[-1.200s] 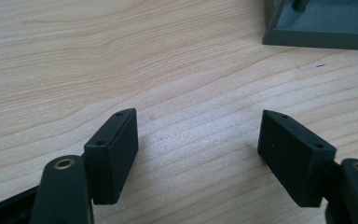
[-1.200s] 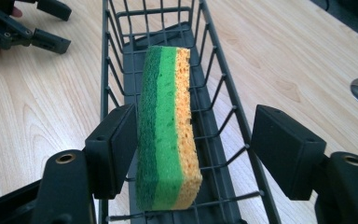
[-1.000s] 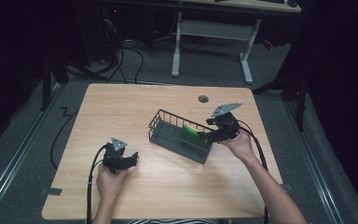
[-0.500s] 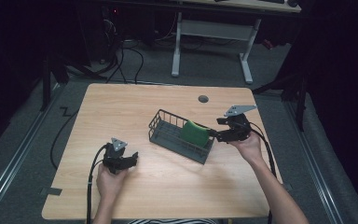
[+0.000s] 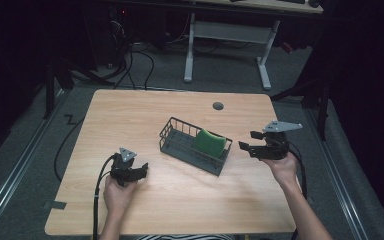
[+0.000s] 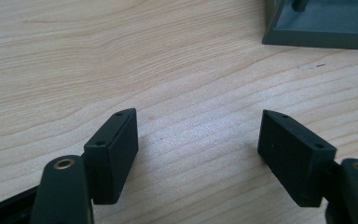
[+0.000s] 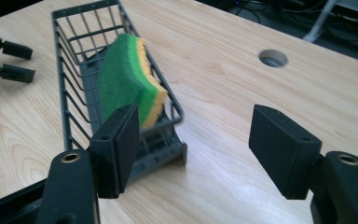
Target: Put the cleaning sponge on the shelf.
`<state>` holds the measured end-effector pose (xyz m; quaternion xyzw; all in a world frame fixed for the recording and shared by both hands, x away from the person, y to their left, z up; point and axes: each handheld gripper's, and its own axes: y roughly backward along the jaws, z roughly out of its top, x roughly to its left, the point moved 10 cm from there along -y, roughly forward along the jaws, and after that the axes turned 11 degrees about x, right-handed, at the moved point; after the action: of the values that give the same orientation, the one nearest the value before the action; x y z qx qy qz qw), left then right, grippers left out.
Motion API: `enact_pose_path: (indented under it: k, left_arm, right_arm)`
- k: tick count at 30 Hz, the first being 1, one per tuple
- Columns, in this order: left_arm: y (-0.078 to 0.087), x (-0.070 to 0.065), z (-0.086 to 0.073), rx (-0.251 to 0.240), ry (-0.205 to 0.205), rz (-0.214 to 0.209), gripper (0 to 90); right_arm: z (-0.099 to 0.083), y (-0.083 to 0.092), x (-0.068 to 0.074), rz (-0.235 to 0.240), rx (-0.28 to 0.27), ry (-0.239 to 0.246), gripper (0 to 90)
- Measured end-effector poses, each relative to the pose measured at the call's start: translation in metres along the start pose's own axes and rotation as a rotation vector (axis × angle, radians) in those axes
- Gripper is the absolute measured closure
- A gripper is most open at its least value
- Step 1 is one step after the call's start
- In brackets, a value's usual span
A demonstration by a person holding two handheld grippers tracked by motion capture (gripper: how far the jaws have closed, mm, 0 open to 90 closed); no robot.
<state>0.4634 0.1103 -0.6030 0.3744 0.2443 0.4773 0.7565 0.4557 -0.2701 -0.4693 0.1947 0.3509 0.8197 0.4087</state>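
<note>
The green sponge (image 7: 129,84) leans on edge inside the wire basket (image 7: 77,81), propped by the mesh, just ahead of the right gripper (image 5: 245,146), whose jaws stand apart and empty. Farther off across the counter (image 5: 180,205), the left gripper (image 5: 142,170) rests low, jaws apart, holding nothing.

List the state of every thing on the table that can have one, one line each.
sponge: in the basket, tilted, leaning on its wire wall.
wire basket: upright on the table, holding the sponge.
left gripper: open, nothing between the jaws, low over the table.
right gripper: open, empty, beside the basket's end.
</note>
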Motion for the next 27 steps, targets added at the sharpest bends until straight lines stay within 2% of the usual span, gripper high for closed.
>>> enact_pose_path:
  k: [2, 5, 8, 11, 12, 13, 19, 27]
  left_arm:
    - [0.0, 0.0, 0.0, 0.0, 0.0, 0.0, 29.3]
    - [0.0, 0.0, 0.0, 0.0, 0.0, 0.0, 29.3]
    - [0.0, 0.0, 0.0, 0.0, 0.0, 0.0, 29.2]
    - [0.0, 0.0, 0.0, 0.0, 0.0, 0.0, 29.2]
    - [0.0, 0.0, 0.0, 0.0, 0.0, 0.0, 29.3]
    - [0.0, 0.0, 0.0, 0.0, 0.0, 0.0, 29.3]
    - [0.0, 0.0, 0.0, 0.0, 0.0, 0.0, 29.3]
    - [0.0, 0.0, 0.0, 0.0, 0.0, 0.0, 29.2]
  right_arm:
    - [-0.011, 0.006, -0.008, -0.011, -0.022, -0.041, 34.0]
    - [-0.02, 0.007, -0.013, -0.028, -0.026, -0.066, 34.5]
    - [-0.039, 0.005, -0.02, -0.042, -0.022, -0.111, 34.4]
    - [-0.047, 0.003, -0.022, -0.052, -0.026, -0.126, 34.7]
    - [-0.057, -0.001, -0.024, -0.057, -0.017, -0.146, 34.8]
    - [-0.057, -0.001, -0.024, -0.057, -0.017, -0.146, 34.8]
    - [-0.088, -0.014, -0.029, -0.061, -0.008, -0.203, 34.8]
    - [-0.103, -0.021, -0.03, -0.069, -0.006, -0.231, 34.8]
